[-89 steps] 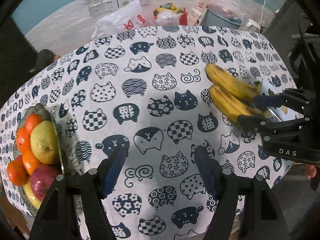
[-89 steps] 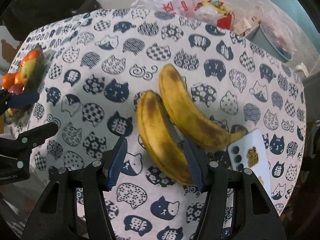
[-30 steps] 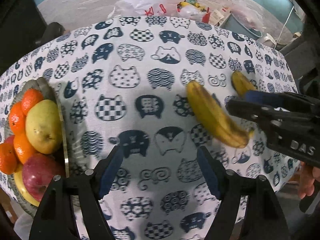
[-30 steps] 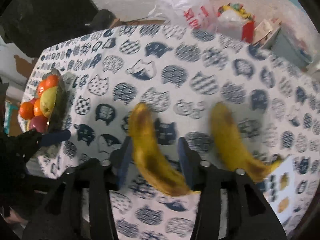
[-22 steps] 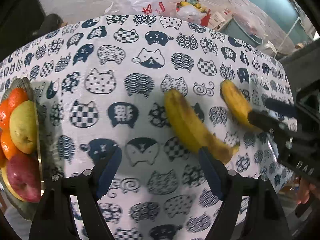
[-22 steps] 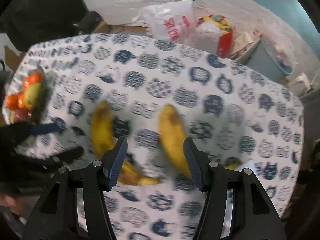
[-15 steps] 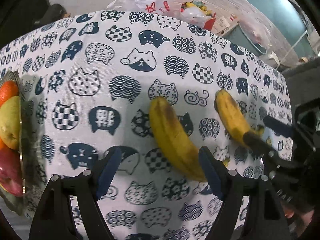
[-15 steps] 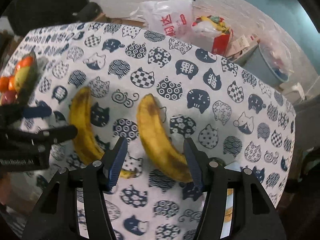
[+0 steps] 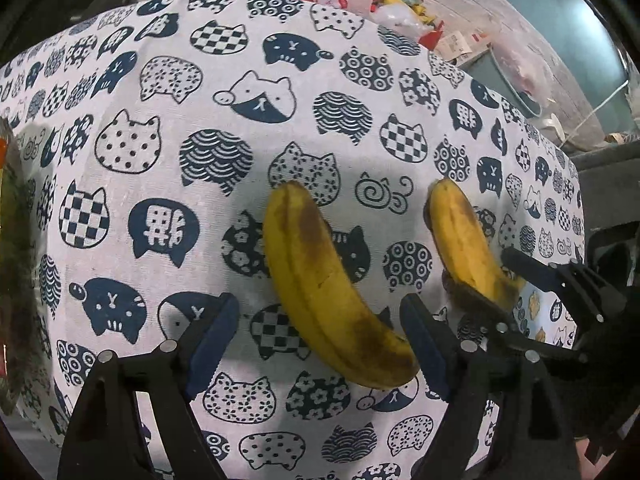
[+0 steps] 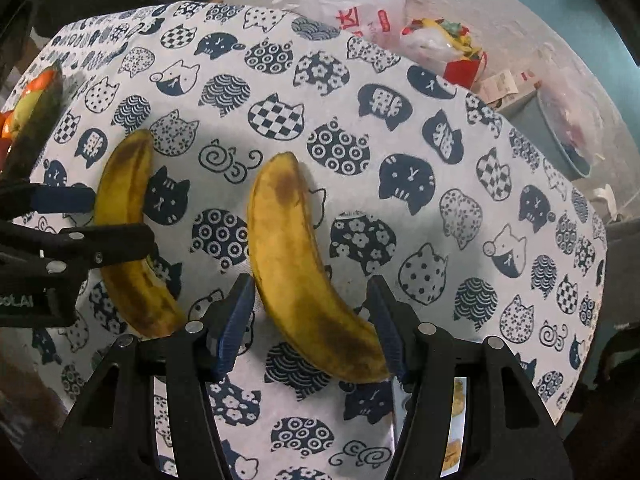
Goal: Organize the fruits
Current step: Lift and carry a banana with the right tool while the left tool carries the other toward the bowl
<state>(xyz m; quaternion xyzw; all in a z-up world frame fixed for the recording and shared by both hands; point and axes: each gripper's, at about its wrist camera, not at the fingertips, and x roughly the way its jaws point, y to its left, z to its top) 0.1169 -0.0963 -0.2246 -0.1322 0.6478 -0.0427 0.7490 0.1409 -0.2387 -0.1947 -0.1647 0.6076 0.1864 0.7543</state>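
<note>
Two spotted yellow bananas lie on the cat-print tablecloth (image 9: 200,80). The left banana (image 9: 320,276) lies between the open jaws of my left gripper (image 9: 320,340); it also shows in the right wrist view (image 10: 128,232). The right banana (image 10: 296,256) lies between the open jaws of my right gripper (image 10: 310,320); it also shows in the left wrist view (image 9: 464,240). Neither gripper pinches its banana. The fruit plate (image 10: 38,116) with oranges and a pear sits at the table's far left edge.
A white card (image 10: 456,432) lies on the cloth near the right gripper. Behind the table, on the floor, are a white plastic bag (image 10: 352,4), a red snack bag (image 10: 452,52) and a grey bin (image 10: 556,132).
The right gripper carried one banana left, set it down and moved back to the other banana. The left gripper swung right from the plate and now straddles the left banana.
</note>
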